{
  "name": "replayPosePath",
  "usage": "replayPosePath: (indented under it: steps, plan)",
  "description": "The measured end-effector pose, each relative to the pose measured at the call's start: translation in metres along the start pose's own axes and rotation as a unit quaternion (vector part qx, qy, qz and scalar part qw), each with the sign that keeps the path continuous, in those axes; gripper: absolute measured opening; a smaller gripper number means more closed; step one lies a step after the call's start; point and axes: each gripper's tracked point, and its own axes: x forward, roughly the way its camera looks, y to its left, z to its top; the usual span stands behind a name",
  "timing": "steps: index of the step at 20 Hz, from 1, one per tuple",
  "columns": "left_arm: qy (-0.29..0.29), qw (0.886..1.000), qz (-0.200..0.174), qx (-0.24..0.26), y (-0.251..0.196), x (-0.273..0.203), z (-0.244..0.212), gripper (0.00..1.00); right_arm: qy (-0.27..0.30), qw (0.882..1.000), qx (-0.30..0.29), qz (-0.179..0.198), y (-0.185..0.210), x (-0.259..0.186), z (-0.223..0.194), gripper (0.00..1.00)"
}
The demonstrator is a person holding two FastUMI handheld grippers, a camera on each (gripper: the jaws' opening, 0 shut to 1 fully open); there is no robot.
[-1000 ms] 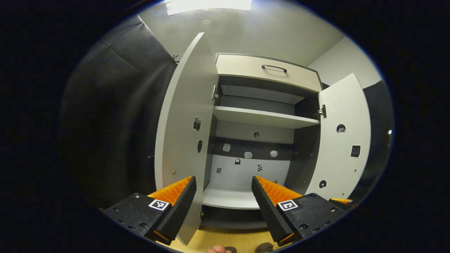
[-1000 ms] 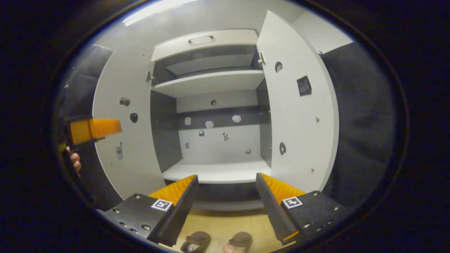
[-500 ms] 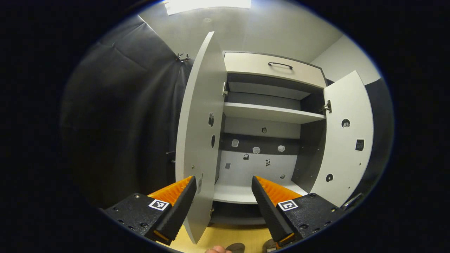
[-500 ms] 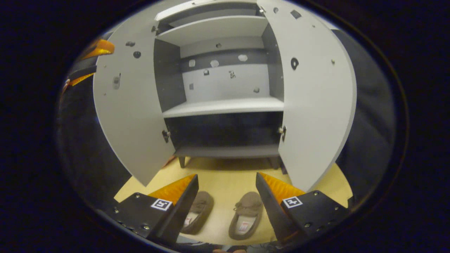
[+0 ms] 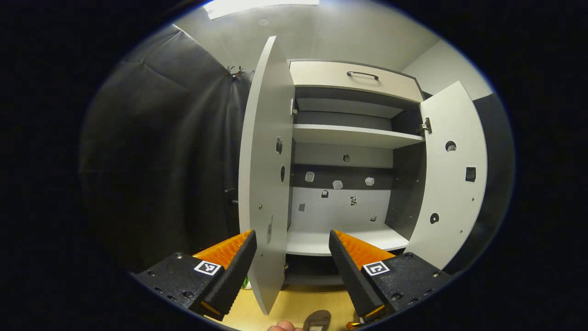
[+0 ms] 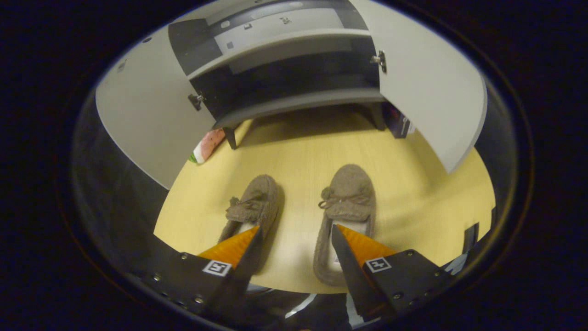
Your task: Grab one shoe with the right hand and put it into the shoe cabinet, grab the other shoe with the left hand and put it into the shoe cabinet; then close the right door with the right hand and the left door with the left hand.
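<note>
Fingers spread wide on the right gripper (image 6: 294, 248), nothing between them, hanging above the two brown shoes on the yellow floor (image 6: 413, 184) in front of the shoe cabinet (image 6: 294, 96). The right shoe (image 6: 344, 216) lies just under its right finger, the left shoe (image 6: 252, 207) under its left finger, side by side, toes toward the cabinet. The left gripper (image 5: 291, 250) is gaping too, empty, facing the cabinet's shelves, with the left door (image 5: 266, 174) edge-on between its fingers and the right door (image 5: 452, 174) swung out beyond. Compared with half a second ago, the right gripper view has tipped further down and the shoes loom larger; the left gripper view has barely shifted.
</note>
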Motion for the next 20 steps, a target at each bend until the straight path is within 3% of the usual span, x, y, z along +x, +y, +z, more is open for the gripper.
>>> replayPosePath:
  steps: [6, 10, 13, 14, 15, 16, 17, 20]
  plan:
    - [0.016, 0.999, 0.028, 0.015, 0.016, -0.007, -0.009, 0.93, -0.009, 0.998, -0.053, -0.042, -0.019, 0.052, 0.011, 0.88]
    - [0.030, 0.998, 0.050, 0.024, 0.027, -0.012, -0.016, 0.96, -0.009, 0.991, -0.096, -0.087, -0.032, 0.082, 0.012, 0.76]
    - [0.031, 0.997, 0.067, 0.029, 0.034, -0.017, -0.017, 0.96, -0.027, 0.984, -0.113, -0.134, -0.050, 0.091, 0.016, 0.21]
    - [0.030, 0.997, 0.072, 0.030, 0.037, -0.018, -0.016, 0.96, -0.025, 0.983, -0.116, -0.138, -0.050, 0.089, 0.017, 0.09]
    - [0.028, 0.996, 0.076, 0.033, 0.038, -0.019, -0.016, 0.93, -0.020, 0.983, -0.118, -0.137, -0.050, 0.089, 0.017, 0.09]
    - [0.028, 0.996, 0.078, 0.035, 0.038, -0.019, -0.016, 0.96, -0.032, 0.984, -0.116, -0.134, -0.049, 0.085, 0.022, 0.09]
    - [0.028, 0.996, 0.079, 0.036, 0.038, -0.019, -0.017, 0.93, -0.031, 0.985, -0.111, -0.129, -0.048, 0.089, 0.021, 0.01]
    - [0.025, 0.996, 0.078, 0.037, 0.035, -0.017, -0.015, 0.96, -0.044, 0.986, -0.099, -0.129, -0.052, 0.080, 0.032, 0.01]
